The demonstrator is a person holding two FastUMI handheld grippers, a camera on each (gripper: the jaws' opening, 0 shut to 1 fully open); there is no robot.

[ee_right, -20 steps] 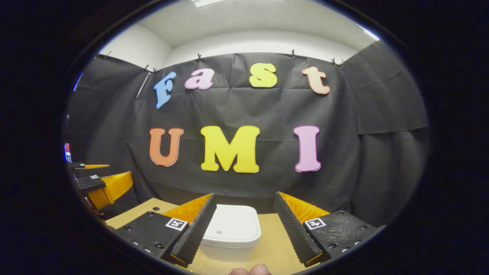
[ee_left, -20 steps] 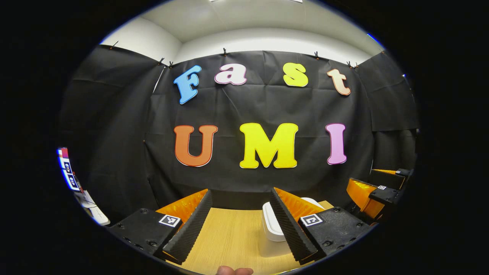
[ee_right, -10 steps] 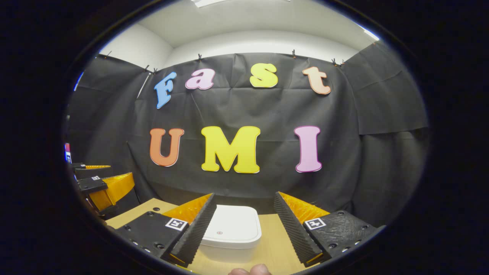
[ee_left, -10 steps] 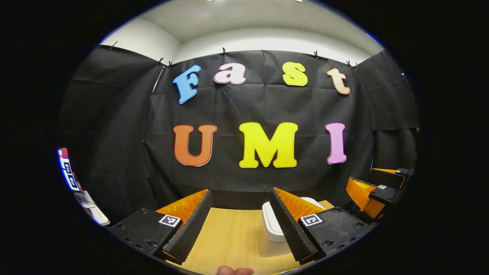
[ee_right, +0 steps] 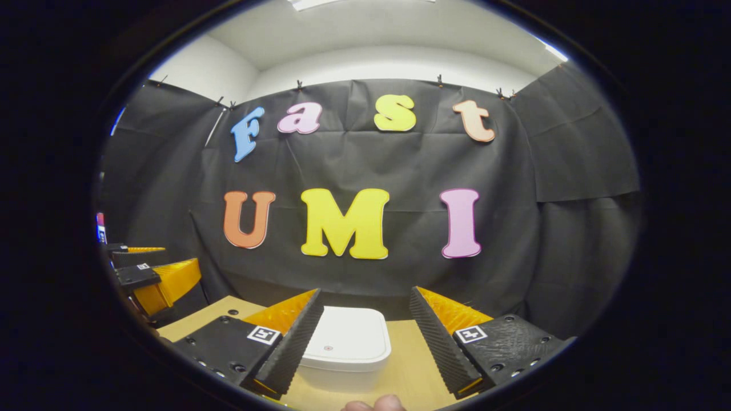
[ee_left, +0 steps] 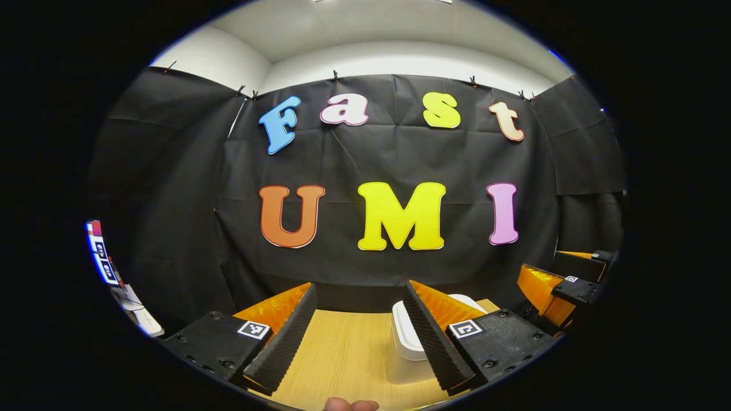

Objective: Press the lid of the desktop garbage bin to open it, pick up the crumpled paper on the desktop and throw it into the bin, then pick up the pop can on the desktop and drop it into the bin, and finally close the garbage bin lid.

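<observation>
Grippers spread above the desk, bin lid down.

Right gripper (ee_right: 362, 337) has its fingers wide apart with nothing between them but air; the white bin (ee_right: 346, 349) stands on the wooden desk (ee_right: 420, 365) straight ahead, framed in the gap nearer the left-hand finger, its flat lid (ee_right: 348, 341) closed. A fingertip (ee_right: 374, 404) of the holding hand peeks in at the bottom edge. Left gripper (ee_left: 360, 328) is likewise spread and grips nothing; in the left gripper view the bin (ee_left: 406, 342) sits partly behind its right-hand finger, with bare desk (ee_left: 348, 359) in the gap. Each gripper appears at the far edge of the other's view, fingers apart: right one (ee_left: 562, 288), left one (ee_right: 151, 274). Black cloth wall (ee_right: 365, 165) hangs behind the desk.
</observation>
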